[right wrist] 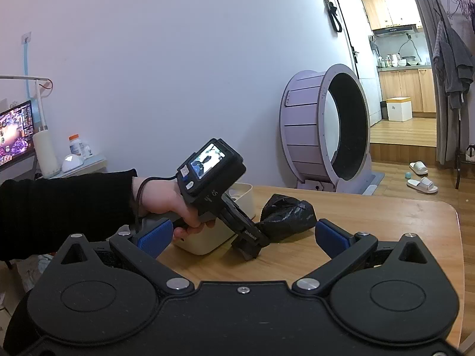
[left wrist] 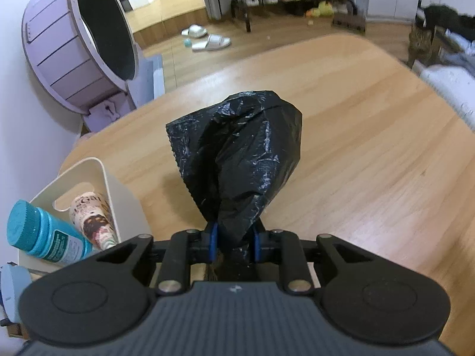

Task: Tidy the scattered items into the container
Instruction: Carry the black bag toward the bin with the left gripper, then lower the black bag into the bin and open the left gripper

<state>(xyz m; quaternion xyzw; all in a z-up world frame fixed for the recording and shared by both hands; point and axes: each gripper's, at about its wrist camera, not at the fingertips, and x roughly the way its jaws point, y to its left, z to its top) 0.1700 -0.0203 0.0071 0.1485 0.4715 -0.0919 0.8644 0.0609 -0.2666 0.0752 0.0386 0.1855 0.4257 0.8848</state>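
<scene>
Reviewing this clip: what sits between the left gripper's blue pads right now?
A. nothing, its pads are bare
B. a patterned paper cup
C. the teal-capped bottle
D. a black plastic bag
D. In the left wrist view the left gripper pinches the gathered neck of the black plastic bag; the teal-capped bottle lies in the cream container.
</scene>
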